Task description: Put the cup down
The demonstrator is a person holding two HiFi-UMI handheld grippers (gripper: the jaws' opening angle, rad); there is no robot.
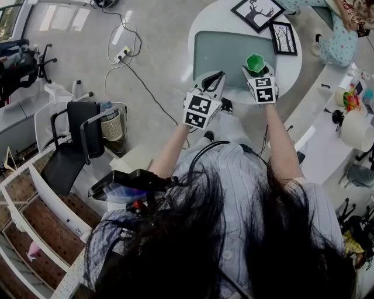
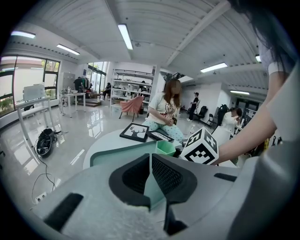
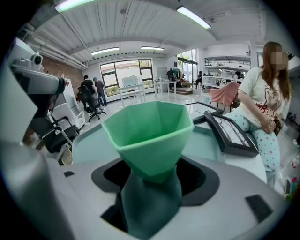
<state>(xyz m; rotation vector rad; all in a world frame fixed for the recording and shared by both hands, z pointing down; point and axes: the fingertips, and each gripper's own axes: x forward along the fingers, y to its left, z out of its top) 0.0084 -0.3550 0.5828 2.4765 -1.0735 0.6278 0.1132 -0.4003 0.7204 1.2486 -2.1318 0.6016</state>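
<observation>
A green faceted cup [image 1: 255, 62] stands upright in my right gripper [image 1: 256, 71], which is shut on its lower body. It hangs over the near right part of the grey-green mat [image 1: 228, 49] on the round white table [image 1: 204, 26]. Whether its base touches the mat is hidden. In the right gripper view the cup [image 3: 147, 133] fills the middle, clamped between the jaws of the right gripper [image 3: 150, 190]. My left gripper [image 1: 217, 77] hovers at the mat's near edge, left of the cup. Its jaws meet with nothing between them in the left gripper view [image 2: 150, 174], where the cup [image 2: 165, 147] shows just beyond.
Two black picture frames, one with a deer [image 1: 257, 13] and one with trees [image 1: 283, 38], lie on the table's far right. A seated person [image 1: 342, 35] is beyond the table. A black chair [image 1: 76, 140], a basket [image 1: 111, 125] and floor cables [image 1: 125, 55] are at the left.
</observation>
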